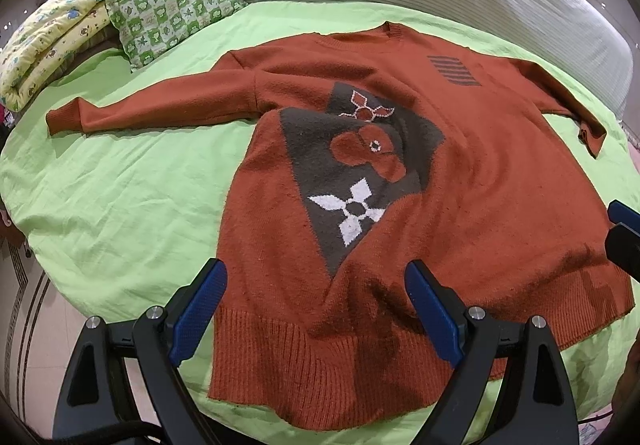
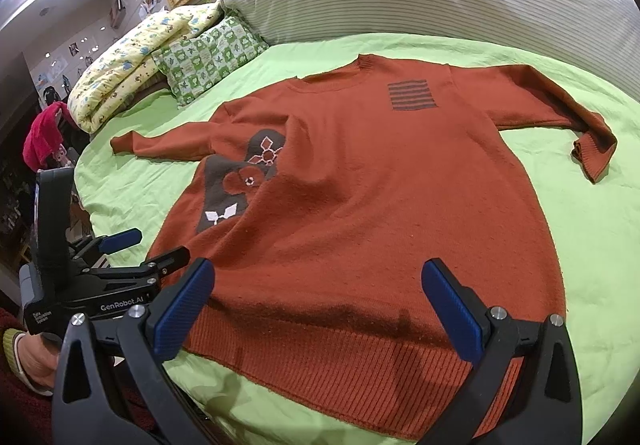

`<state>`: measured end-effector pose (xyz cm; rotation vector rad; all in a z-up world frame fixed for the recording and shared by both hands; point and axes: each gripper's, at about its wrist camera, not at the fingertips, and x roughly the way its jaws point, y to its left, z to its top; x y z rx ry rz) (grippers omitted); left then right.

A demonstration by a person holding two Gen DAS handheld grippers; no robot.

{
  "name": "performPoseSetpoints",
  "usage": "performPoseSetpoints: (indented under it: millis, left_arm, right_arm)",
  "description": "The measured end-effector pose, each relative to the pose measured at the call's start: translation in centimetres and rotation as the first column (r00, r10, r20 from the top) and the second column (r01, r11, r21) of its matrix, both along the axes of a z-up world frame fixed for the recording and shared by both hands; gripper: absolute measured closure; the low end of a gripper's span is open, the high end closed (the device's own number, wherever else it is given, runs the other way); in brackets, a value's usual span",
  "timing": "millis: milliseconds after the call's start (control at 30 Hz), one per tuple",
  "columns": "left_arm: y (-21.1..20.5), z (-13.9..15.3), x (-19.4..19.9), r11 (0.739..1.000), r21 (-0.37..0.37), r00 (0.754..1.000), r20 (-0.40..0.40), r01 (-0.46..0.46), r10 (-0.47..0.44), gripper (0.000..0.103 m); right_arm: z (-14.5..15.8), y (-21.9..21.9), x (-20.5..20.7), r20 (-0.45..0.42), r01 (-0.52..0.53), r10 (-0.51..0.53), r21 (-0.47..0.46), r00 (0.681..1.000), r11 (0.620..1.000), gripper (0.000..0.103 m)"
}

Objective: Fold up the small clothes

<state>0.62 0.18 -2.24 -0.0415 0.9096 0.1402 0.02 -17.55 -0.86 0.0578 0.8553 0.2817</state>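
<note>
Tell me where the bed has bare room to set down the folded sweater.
Bare green sheet lies left of the sweater, below its left sleeve. A smaller patch sits under the right sleeve. The pillow and quilt crowd the far-left corner.

The left gripper (image 1: 316, 305) hangs over the ribbed hem of a rust-orange sweater (image 1: 460, 181), its blue-padded jaws spread wide and holding nothing. The sweater lies flat and face up on a green sheet (image 1: 120, 205), straight ahead of the claw, neck farthest away, both sleeves stretched outward. A dark patch with flower shapes (image 1: 356, 173) sits just beyond the jaws. Far ahead to the left lie a green checked pillow (image 1: 172, 13) and a yellow printed quilt (image 1: 60, 29). The right gripper's tip (image 1: 624, 229) shows at the right edge.
</note>
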Motion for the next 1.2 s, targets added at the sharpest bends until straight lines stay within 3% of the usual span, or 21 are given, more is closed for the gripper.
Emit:
performPoseSetpoints:
  millis: [1067, 1200]
  left_arm:
    - [0.2, 0.3, 0.2, 1.0, -0.008, 1.0, -0.003, -0.003, 0.003, 0.012]
    - [0.3, 1.5, 1.6, 0.999, -0.035, 0.999, -0.017, 0.027, -0.027, 0.012]
  right_arm:
    - [0.3, 0.2, 0.1, 0.007, 0.001, -0.001, 0.005, 1.0, 1.0, 0.0]
    - [1.1, -1.4, 0.7, 0.036, 0.048, -0.048, 0.011, 0.998, 0.999, 0.0]
